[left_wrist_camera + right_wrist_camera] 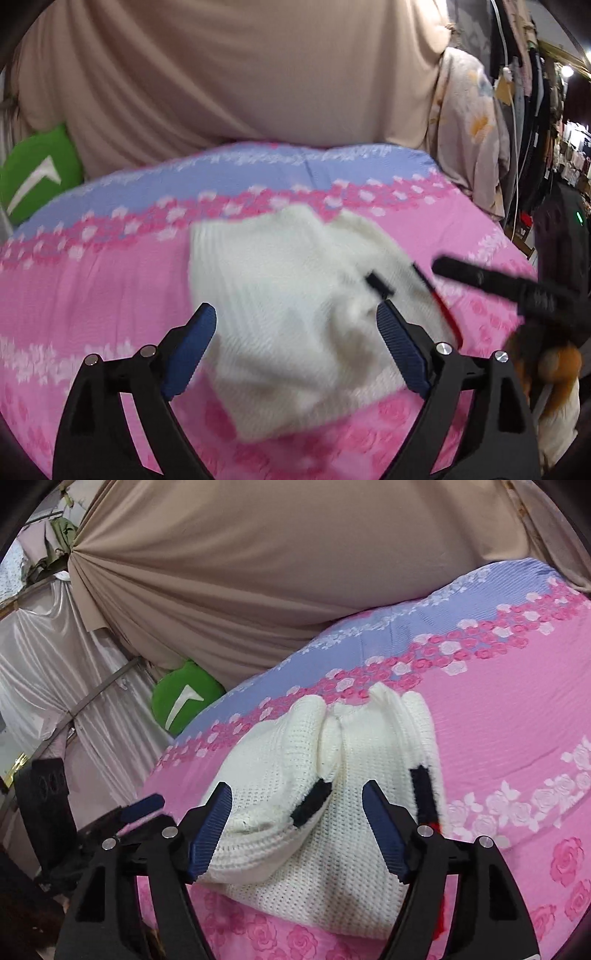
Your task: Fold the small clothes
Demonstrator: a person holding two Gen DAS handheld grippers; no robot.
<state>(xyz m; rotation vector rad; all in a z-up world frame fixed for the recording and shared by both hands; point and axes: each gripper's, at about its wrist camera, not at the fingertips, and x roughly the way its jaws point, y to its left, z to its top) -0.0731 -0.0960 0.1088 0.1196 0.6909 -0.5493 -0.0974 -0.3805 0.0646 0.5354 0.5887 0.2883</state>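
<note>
The pink rose-print bedspread [498, 716] filled the surface. On it lay the white knitted garment [295, 801], folded into a soft bundle, running away from me, directly ahead of both tools. My right gripper [297, 816] sat nearer, straddling its near end; my left gripper [295, 347] hovered likewise. Both stood spread wide, gripping nothing. The waffle knit looked thick and limp, with small black trim [310, 805].
</note>
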